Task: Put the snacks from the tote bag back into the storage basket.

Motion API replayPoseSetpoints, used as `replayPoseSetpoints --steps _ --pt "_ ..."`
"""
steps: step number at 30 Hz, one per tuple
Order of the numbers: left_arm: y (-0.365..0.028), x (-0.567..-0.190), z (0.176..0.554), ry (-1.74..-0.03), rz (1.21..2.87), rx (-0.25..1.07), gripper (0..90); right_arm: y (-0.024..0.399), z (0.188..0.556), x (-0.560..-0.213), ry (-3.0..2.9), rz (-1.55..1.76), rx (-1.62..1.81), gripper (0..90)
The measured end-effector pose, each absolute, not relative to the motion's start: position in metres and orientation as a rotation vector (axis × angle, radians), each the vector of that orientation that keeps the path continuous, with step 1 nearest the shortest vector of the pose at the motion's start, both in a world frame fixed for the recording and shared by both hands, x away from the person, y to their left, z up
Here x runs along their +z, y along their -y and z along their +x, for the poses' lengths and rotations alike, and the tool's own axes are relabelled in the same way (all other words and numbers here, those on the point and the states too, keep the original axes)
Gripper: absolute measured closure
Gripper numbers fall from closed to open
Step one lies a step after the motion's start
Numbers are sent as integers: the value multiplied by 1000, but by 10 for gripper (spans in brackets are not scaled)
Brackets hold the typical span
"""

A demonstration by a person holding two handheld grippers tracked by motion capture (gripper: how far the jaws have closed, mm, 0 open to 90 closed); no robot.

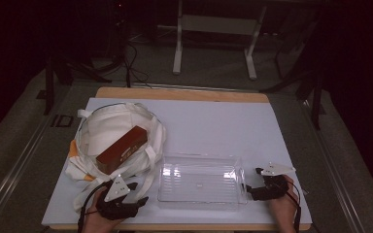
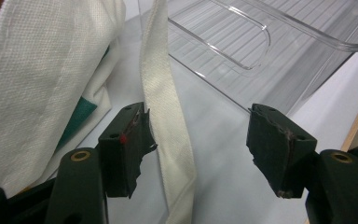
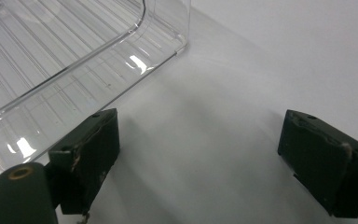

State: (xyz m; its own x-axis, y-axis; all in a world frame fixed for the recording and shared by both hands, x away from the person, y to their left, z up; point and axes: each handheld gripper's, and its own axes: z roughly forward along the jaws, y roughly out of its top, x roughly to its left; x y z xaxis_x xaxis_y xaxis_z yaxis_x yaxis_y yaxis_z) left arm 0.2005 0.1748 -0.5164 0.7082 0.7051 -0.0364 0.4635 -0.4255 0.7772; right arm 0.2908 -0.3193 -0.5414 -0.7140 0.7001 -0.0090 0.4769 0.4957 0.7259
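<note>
Two grippers sit at the near edge of a white sheet (image 1: 209, 121) that covers a wooden table (image 1: 182, 93). Beyond the table the room is dim, with grey floor, a pale metal frame (image 1: 216, 34) standing at the back and dark cables trailing across the floor.

On the sheet's left lies a white cloth bag (image 1: 114, 141), mouth open, with a reddish-brown box (image 1: 122, 149) resting inside it. Just right of the bag, near the front edge, stands a clear plastic tray (image 1: 200, 179).

The left gripper (image 1: 133, 194) rests in front of the bag, jaws spread wide with nothing between the pads; in the left gripper view a bag strap (image 2: 165, 116) runs down the sheet just beside its left jaw. The right gripper (image 1: 252, 182), jaws likewise parted and empty, is close to the tray's right end, and in the right gripper view the tray's corner (image 3: 168, 32) lies just ahead of its left jaw.
</note>
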Motion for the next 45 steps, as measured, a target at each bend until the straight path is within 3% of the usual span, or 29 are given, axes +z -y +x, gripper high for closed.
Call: replayPoseSetpoints --steps 23,45 --pt "-183 -505 198 -886 2086 371 391 319 291 -541 -2441 991 1045 126" --pt "-189 -484 190 -876 2028 466 391 319 291 -541 -2442 991 1045 126"
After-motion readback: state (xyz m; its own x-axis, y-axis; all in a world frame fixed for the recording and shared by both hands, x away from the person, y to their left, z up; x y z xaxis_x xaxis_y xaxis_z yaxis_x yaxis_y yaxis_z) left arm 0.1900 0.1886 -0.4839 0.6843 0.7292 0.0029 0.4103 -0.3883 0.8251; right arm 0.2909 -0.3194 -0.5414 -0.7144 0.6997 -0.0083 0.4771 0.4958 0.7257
